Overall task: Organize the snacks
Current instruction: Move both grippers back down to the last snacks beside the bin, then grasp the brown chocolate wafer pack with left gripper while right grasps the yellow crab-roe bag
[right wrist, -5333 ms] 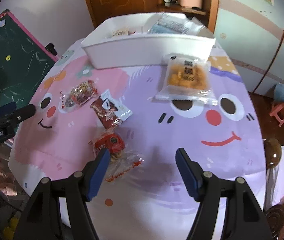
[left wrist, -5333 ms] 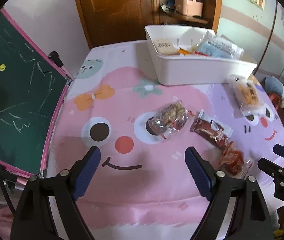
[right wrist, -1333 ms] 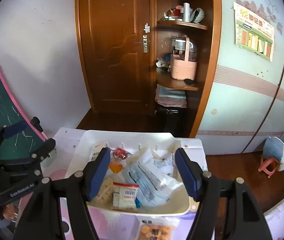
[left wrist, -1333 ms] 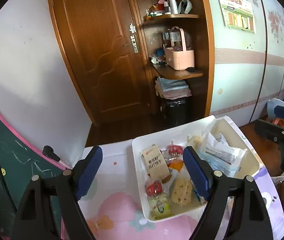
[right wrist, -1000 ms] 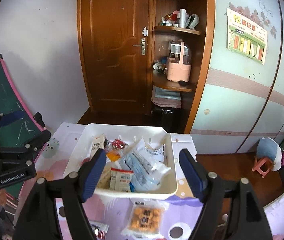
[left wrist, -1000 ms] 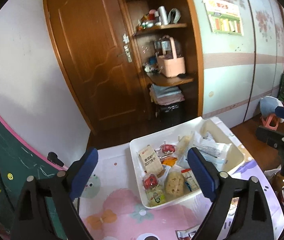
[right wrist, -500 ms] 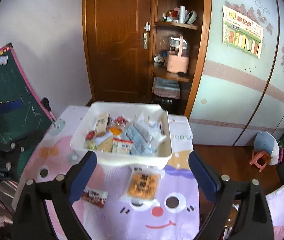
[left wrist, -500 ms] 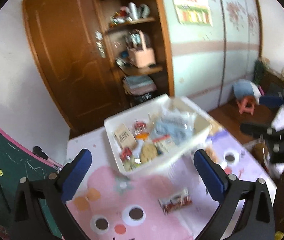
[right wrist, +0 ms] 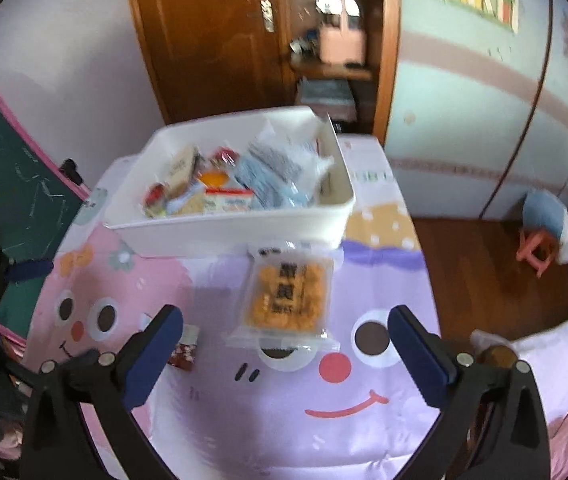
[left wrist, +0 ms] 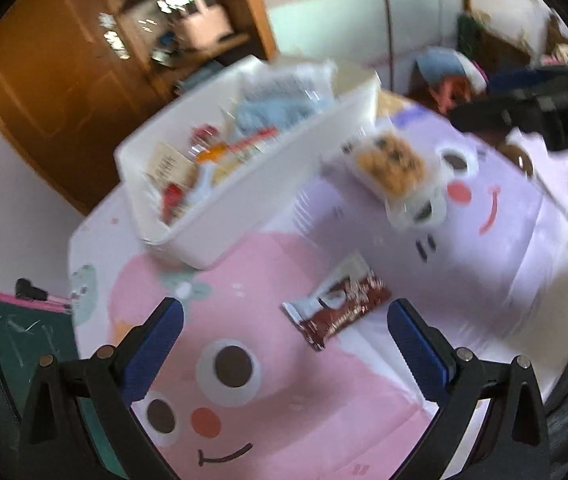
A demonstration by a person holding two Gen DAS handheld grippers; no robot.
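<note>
A white bin point(left wrist: 252, 208) point(right wrist: 236, 232) holding several snack packets stands at the far side of the cartoon tablecloth. In front of it lies a clear bag of orange snacks point(right wrist: 284, 300) point(left wrist: 392, 160). A brown wrapped bar point(left wrist: 340, 304) lies on the pink part, just ahead of my open, empty left gripper point(left wrist: 286, 312). In the right wrist view the bar point(right wrist: 184, 354) is half hidden behind one finger. My right gripper point(right wrist: 286, 316) hovers over the orange bag; its jaws are opening, with nothing pressed between the pads.
A green chalkboard point(right wrist: 12, 168) point(left wrist: 12, 340) leans at the table's left edge. Behind the table are a wooden door and a shelf unit point(right wrist: 336, 40). A small pink stool point(right wrist: 540, 248) stands on the floor at the right. The right gripper's body point(left wrist: 532, 112) shows at the left view's upper right.
Both grippers have come down from over the bin toward the tablecloth and tilted downward. Their jaws stand wider. Two packets seen on the cloth earlier no longer lie there.
</note>
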